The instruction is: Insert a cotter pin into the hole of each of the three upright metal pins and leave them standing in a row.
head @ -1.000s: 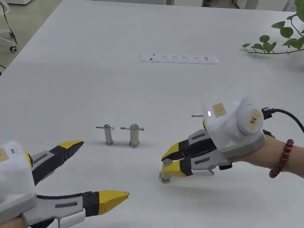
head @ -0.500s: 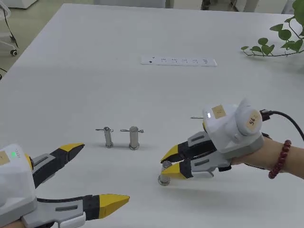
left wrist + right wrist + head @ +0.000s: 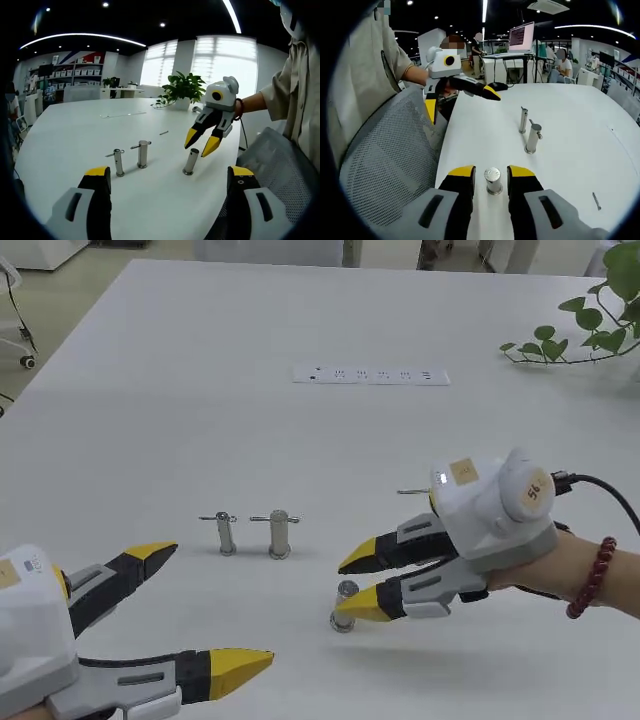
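Right gripper view: smooth cylindrical metal pin [image 3: 493, 181] upright between yellow-tipped jaws of released right tool [image 3: 491, 171]; left tool [image 3: 168, 172] spread wide.

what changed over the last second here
The right tool spread its jaws slightly and seems to have let go of the bare pin, which stands free between them. The left tool stayed open, off to the side, and the two finished pins did not move.

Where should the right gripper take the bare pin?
Mid-shaft on the bare pin, jaws level from the side, where the right gripper straddles it. It stands upright on a wider foot, so that grip likely won't tip it and leaves the top free.
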`<state>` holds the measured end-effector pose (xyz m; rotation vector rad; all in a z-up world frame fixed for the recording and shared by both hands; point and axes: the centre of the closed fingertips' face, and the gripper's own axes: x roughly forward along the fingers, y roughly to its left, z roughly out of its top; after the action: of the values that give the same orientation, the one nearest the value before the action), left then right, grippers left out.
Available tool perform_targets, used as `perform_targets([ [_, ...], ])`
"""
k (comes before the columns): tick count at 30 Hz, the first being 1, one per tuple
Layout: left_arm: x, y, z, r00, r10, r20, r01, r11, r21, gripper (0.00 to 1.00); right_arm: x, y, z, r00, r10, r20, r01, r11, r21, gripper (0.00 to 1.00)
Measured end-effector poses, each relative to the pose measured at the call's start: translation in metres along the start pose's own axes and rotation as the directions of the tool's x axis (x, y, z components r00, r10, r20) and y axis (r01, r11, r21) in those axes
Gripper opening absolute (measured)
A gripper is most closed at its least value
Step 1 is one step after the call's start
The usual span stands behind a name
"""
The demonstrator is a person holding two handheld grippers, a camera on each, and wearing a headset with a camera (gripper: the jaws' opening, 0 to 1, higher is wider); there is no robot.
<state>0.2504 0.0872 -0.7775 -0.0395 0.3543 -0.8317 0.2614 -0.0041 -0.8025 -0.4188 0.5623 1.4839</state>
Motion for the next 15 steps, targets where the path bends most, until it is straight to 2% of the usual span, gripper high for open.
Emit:
perform_targets([
  [15, 0.004, -0.012, 0.005, 0.9993, -0.034, 0.014, 0.034, 0.999, 0.012, 0.98, -0.031, -0.01, -0.002, 0.994, -0.107, 0.02, 0.105, 0.992, 0.076, 0.39],
])
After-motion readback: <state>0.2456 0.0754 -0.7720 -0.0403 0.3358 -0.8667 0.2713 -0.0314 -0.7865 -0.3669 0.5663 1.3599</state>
